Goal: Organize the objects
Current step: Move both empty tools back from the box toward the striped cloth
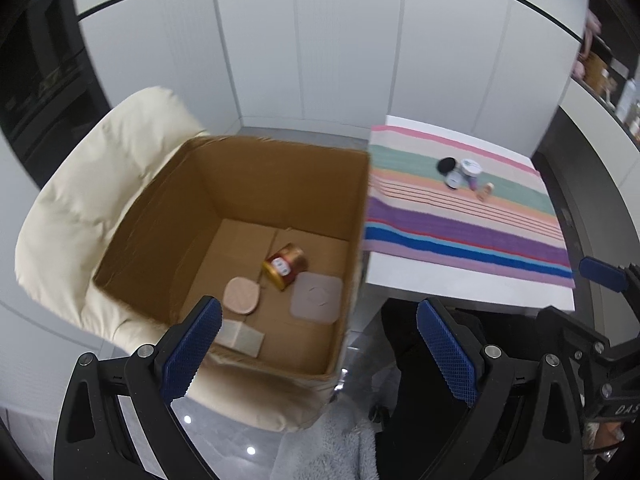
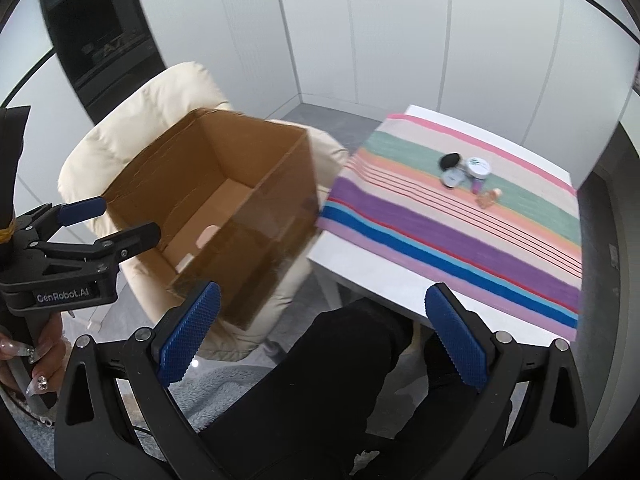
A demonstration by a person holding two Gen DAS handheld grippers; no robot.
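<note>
Two grippers, left gripper (image 1: 318,354) and right gripper (image 2: 322,338), released, empty, near cardboard box (image 1: 280,184).

white surface (image 2: 362,276) carries a striped cloth (image 2: 460,232); on the cloth a cluster of small jars (image 2: 466,172) sits near the far edge. beside it, a cream chair (image 1: 76,216) bears an open cardboard box (image 1: 224,184).

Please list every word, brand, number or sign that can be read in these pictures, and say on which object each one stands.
"GenRobot.AI": on the body of the left hand-held gripper, right wrist view.
"DAS": partial letters on the right hand-held gripper, cut off at the frame edge.
Red and gold jar in the cardboard box: label too blurred.
White-lidded jar on the striped cloth: print too small.
</note>
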